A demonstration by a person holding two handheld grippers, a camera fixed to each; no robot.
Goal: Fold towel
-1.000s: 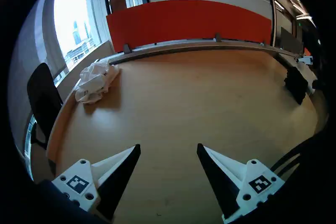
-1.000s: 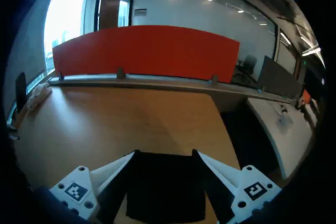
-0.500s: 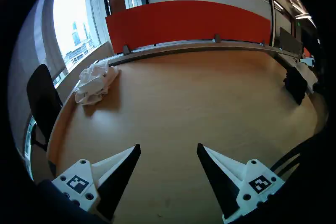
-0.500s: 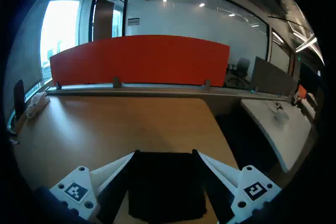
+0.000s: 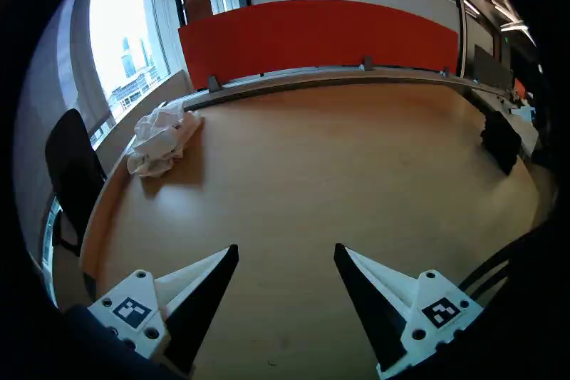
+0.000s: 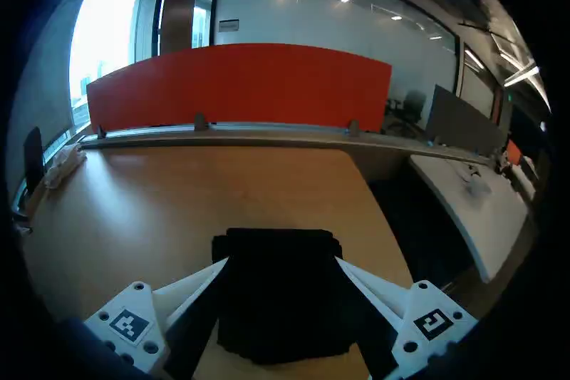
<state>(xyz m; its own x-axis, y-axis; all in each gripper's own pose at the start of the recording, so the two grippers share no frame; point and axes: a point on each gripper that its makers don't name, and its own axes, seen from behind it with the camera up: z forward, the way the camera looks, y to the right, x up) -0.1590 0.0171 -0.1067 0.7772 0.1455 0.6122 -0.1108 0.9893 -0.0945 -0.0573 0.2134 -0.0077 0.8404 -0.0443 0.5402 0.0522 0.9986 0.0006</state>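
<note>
Left gripper: jaws released, wide apart, above bench | right gripper: jaws spread wide, straddling folded black towel lying on bench near its right edge; finger contact unclear, towel's sides blend into dark finger faces | crumpled white cloth at bench's far left edge.
</note>
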